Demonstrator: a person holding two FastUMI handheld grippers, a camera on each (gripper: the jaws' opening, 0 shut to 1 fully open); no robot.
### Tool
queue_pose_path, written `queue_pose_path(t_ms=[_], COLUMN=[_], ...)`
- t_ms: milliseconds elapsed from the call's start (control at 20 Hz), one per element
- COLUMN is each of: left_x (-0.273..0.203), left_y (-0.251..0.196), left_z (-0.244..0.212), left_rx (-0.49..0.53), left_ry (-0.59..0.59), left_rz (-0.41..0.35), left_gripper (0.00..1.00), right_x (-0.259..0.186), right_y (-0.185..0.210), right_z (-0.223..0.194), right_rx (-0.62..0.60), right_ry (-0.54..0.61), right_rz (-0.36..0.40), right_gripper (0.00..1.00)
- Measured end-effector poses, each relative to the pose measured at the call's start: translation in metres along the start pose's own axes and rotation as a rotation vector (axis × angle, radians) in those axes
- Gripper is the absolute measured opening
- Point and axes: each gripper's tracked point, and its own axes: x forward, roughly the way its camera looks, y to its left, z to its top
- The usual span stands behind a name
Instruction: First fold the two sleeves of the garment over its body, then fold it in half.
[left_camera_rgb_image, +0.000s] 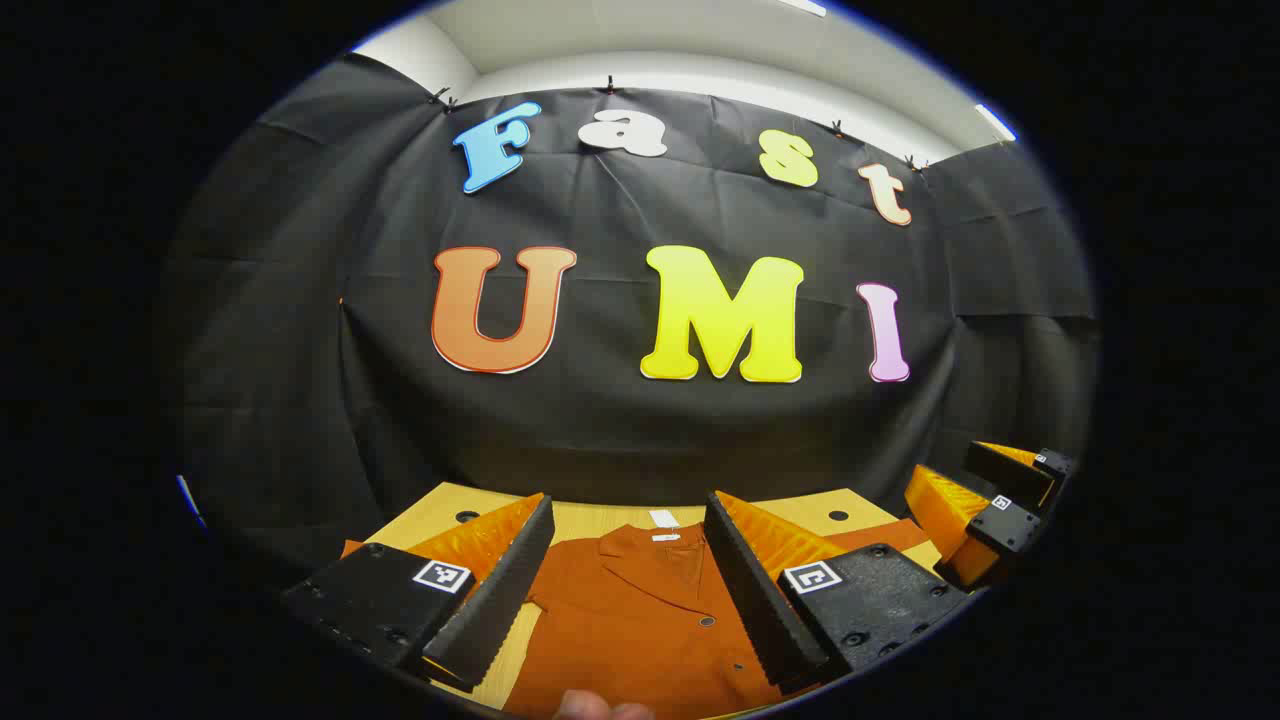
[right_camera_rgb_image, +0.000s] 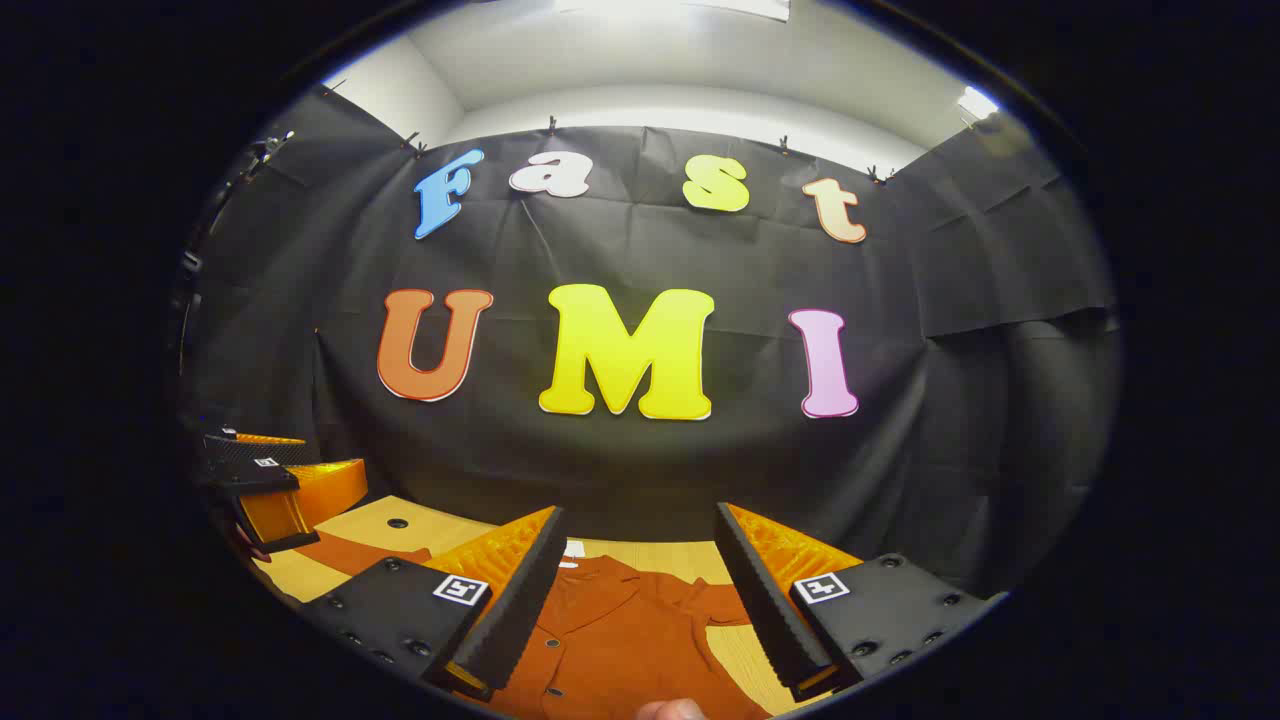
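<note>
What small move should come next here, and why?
Probably lower one gripper toward a sleeve and take hold of it. The shirt lies spread on the table, collar toward the wall, sleeves still out to the sides. Both the left gripper and the right gripper are open above it, holding nothing, so no fold has begun.

The right claw (right_camera_rgb_image: 637, 590) is wide open above the rust shirt (right_camera_rgb_image: 620, 640), which lies flat on the bench (right_camera_rgb_image: 370, 525). The left claw (right_camera_rgb_image: 275, 480) hangs off to the shirt's left.
</note>
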Motion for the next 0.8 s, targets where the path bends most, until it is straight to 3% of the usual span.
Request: queue_pose_path(t_ms=[800], left_x=[0.007], left_y=[-0.005], left_z=[-0.01], left_rx=[-0.018], left_ry=[0.017], left_rz=[0.046], left_gripper=[0.98], right_x=[0.012], right_y=[-0.012], right_z=[-0.006], right_rx=[0.014], right_ry=[0.009], right_rz=[0.022], right_gripper=[0.94])
